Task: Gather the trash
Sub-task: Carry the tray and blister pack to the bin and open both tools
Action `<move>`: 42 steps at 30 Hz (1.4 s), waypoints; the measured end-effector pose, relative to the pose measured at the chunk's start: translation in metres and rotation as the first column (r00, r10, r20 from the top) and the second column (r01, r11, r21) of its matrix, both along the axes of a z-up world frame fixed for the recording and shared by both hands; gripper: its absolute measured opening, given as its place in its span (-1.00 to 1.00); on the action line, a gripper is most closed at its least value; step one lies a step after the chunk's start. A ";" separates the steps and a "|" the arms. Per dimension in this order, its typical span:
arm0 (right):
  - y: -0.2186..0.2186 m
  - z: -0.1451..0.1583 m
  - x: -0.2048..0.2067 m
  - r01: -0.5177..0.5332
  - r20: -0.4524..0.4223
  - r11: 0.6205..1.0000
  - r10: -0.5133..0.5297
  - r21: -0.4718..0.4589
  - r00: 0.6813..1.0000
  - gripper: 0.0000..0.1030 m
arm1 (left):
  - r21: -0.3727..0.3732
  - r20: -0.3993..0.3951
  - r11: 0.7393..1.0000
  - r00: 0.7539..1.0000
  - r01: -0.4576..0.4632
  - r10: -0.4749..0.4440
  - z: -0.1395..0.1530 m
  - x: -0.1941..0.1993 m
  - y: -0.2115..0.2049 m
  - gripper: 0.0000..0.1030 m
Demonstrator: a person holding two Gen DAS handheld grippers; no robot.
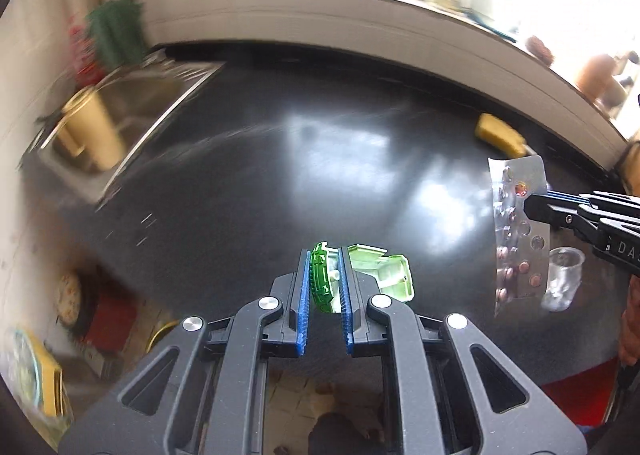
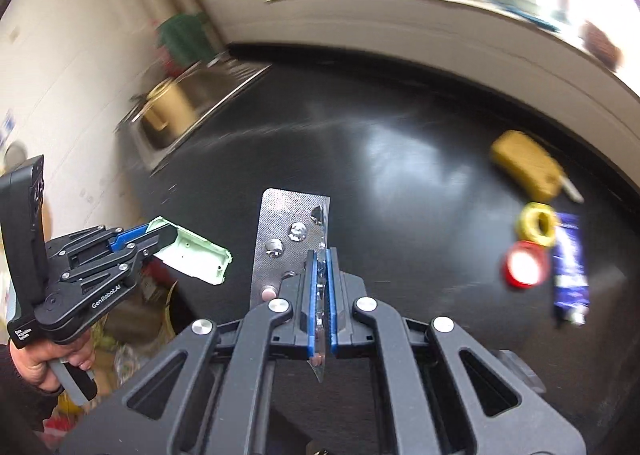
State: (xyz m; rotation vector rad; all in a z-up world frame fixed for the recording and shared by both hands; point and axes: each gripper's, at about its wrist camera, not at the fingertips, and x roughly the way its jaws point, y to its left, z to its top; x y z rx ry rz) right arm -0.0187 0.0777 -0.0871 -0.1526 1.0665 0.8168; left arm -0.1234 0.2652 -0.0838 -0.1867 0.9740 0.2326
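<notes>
The black glossy countertop (image 1: 240,183) served as reference. Above its near edge, the left gripper (image 1: 325,279) was clamped on a pale green moulded plastic part (image 1: 380,275); the right gripper (image 2: 321,275) pinched a silver foil blister pack (image 2: 280,231). A yellow sponge-like block (image 2: 524,163), blurred, lay toward the far right.

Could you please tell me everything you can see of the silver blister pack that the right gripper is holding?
The blister pack is a flat, rectangular strip of silvery foil with rounded corners and a dimpled texture. Several blisters look crushed and empty, while a few pinkish pills remain. The right gripper is shut on one long edge, its blue pads pinching the sheet, which stands on edge, lifted above the dark countertop. In the left wrist view it hangs upright in front of a clear plastic cup. Nothing else visibly touches it.
</notes>
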 end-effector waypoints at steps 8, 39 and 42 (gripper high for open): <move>0.149 -0.041 -0.082 -0.314 -0.113 0.949 0.308 -0.039 0.945 -0.89 | -0.027 -0.101 0.955 0.951 -0.295 0.291 -0.044 -0.121 0.102 -0.76; 0.330 -0.113 -0.169 -0.511 -0.139 0.829 0.491 -0.227 0.860 -0.35 | -0.081 -0.175 0.890 0.886 -0.448 0.430 -0.145 -0.206 0.212 0.13; 0.315 -0.094 -0.167 -0.502 -0.096 0.844 0.493 -0.190 0.865 0.22 | -0.067 -0.163 0.887 0.882 -0.457 0.442 -0.135 -0.206 0.210 0.41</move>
